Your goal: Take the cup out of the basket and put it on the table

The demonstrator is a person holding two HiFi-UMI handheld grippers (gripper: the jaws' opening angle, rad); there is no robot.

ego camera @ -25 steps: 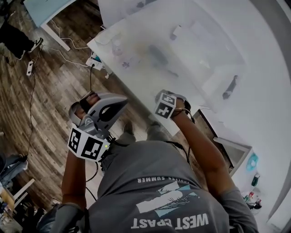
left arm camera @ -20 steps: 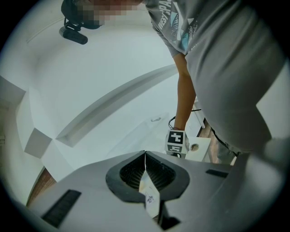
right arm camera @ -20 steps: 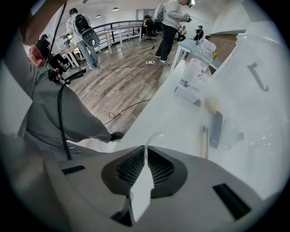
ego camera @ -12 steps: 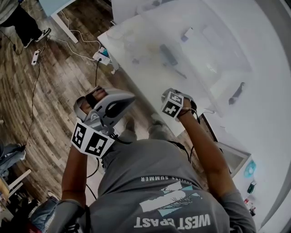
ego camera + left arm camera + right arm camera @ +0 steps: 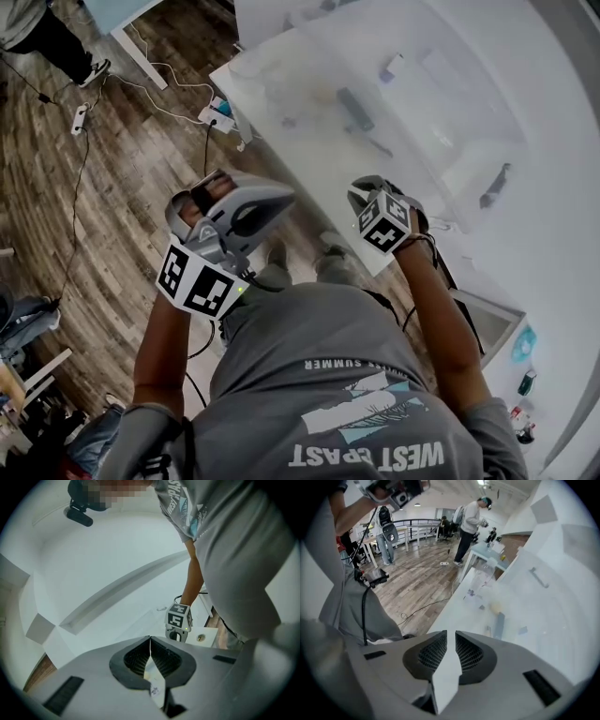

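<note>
- Your left gripper [image 5: 150, 642] has its jaws pressed together tip to tip and pinches nothing. In the head view it hangs over the brown wooden plank floor [image 5: 103, 197], just off the near left edge of the table.
- Your right gripper [image 5: 450, 641] has just been opening its jaws. They now stand a narrow gap apart with nothing between them, and only pale table surface shows through the slot. It is held above the near edge of the long white table [image 5: 309, 155].
- I cannot place the cup, and no view shows anything I can call a basket. A few small clear and pale items [image 5: 480, 581] sit at the far left end of the table, too washed out to name. A dark grey oblong thing [image 5: 354, 110] lies mid-table, well apart from both grippers.
- My reading is that the pick is not yet in hand, since both grippers are empty and neither points at a cup. Your next move calls for finding the basket first. Then spread the right jaws wider and bring them down around the cup's wall.
- Each view adds something:
  - The head view alone shows both grippers against the table edge.
  - The left gripper view alone shows the black-and-white marker cube [image 5: 178, 619] of your right gripper from the side, with your forearm above it, but hardly any tabletop.
  - The right gripper view alone looks along the table's length to a person standing [image 5: 469, 520] at its far end.
</note>
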